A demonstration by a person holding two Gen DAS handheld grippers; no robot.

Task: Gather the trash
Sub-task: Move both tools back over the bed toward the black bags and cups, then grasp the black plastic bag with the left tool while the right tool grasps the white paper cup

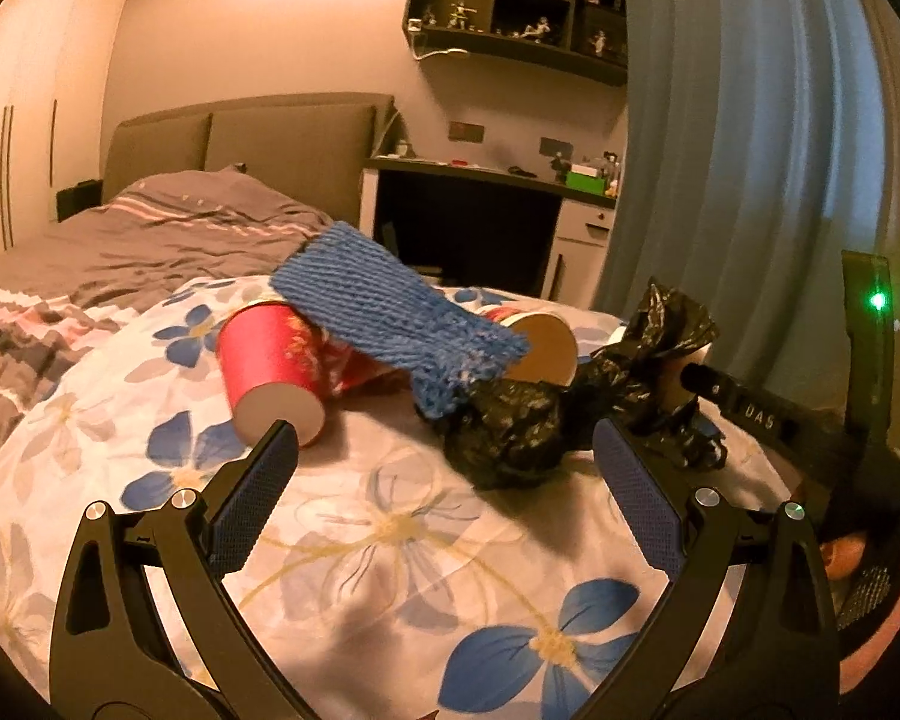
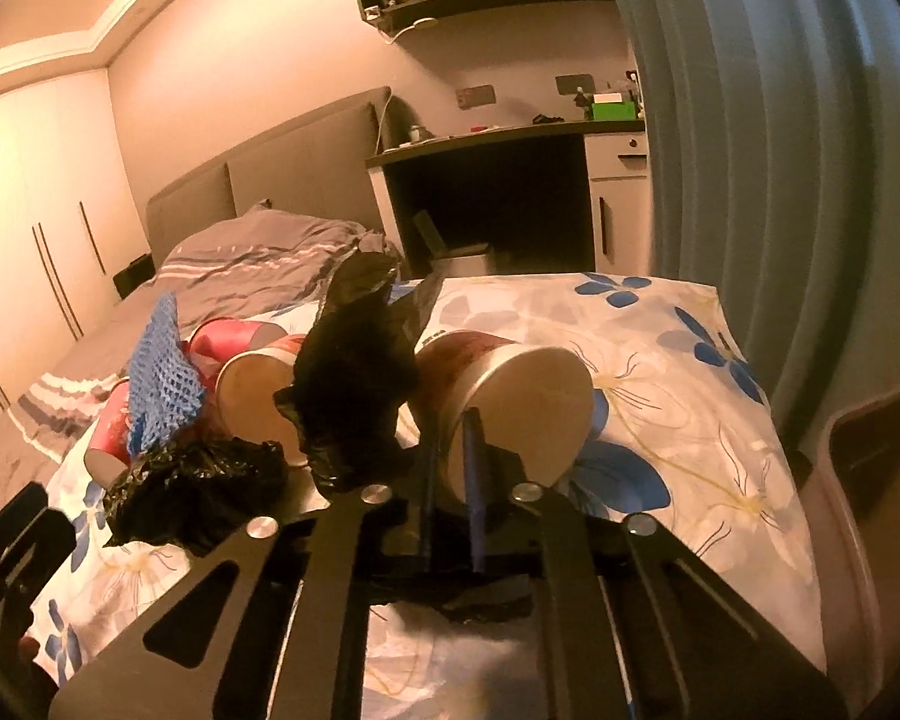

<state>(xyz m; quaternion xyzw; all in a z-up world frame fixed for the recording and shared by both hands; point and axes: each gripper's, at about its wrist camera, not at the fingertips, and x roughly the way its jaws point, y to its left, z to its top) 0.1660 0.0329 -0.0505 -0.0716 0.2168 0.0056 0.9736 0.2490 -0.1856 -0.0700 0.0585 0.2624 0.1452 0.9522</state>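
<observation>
Trash lies on the floral bed cover (image 1: 390,540): red cups (image 1: 270,369), blue mesh (image 1: 390,312), black bag (image 1: 510,432). Our left tool (image 1: 444,456) gapes wide before the bag; our right tool (image 2: 450,468) pinches bag plastic beside a cup (image 2: 510,396), which we judge could tear.

a floral quilt (image 1: 390,540) carries red cups (image 1: 270,366) and a black bag (image 1: 510,432).

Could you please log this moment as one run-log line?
left gripper: open, near black trash bag | right gripper: shut on paper cup rim
</observation>
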